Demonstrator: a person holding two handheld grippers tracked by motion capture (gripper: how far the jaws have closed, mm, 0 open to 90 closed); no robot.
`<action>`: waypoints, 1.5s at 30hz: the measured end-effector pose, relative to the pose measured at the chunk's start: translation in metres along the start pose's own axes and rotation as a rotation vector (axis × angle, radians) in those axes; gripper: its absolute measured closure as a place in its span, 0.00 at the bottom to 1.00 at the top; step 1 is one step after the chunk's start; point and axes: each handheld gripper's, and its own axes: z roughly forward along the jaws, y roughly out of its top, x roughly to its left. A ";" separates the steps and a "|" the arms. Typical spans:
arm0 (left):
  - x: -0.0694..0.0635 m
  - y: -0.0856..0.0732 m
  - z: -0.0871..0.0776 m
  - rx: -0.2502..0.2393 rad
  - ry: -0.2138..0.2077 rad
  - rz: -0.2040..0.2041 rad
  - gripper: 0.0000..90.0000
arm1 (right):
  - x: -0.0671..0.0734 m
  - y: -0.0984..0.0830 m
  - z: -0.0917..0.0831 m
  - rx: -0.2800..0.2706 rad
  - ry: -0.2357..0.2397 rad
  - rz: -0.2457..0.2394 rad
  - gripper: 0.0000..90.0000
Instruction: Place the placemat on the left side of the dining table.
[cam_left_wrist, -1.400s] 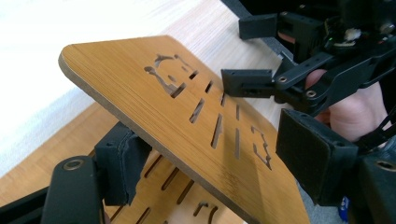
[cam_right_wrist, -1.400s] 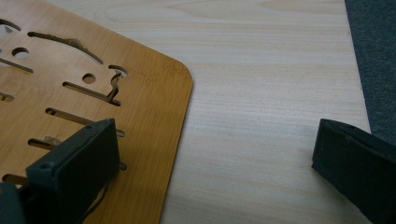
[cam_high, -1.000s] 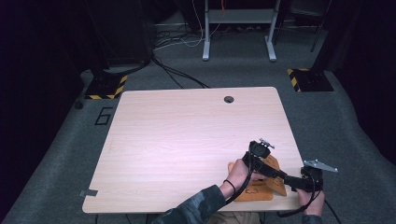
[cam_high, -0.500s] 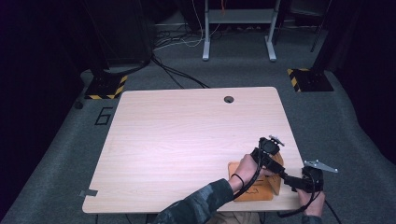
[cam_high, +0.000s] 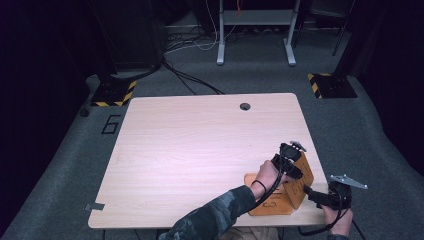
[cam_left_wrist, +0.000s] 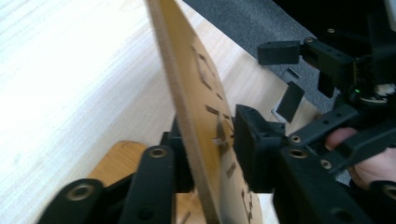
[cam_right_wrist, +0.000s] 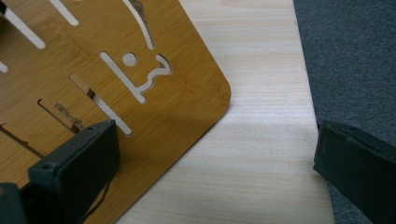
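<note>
In the lower right of the high view, two bamboo panels with cut-out slots sit on the light wooden table (cam_high: 200, 150): a flat panel (cam_high: 267, 204) lying on the tabletop and an upright panel (cam_high: 300, 182) standing on edge just right of it. The left gripper (cam_high: 289, 159) has its jaws closed on the upright panel (cam_left_wrist: 196, 121), one jaw on each face (clearest in the left gripper view). The right gripper (cam_high: 312, 192) sits at the table's lower right edge, its jaws spread wide, holding nothing; in the right gripper view, one jaw overlaps a slotted bamboo panel (cam_right_wrist: 116, 88), the other is beside the table edge, over grey carpet (cam_right_wrist: 355, 60).
</note>
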 end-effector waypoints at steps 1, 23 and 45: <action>0.001 0.002 0.001 -0.013 -0.015 -0.015 0.83 | 0.000 0.000 -0.001 -0.007 -0.005 0.007 0.00; 0.002 0.025 -0.029 -0.105 -0.042 0.010 0.96 | 0.000 0.008 0.003 -0.029 -0.016 -0.029 0.00; 0.053 0.009 -0.076 -0.152 0.019 -0.042 0.96 | 0.008 0.014 0.024 0.042 -0.028 -0.133 0.01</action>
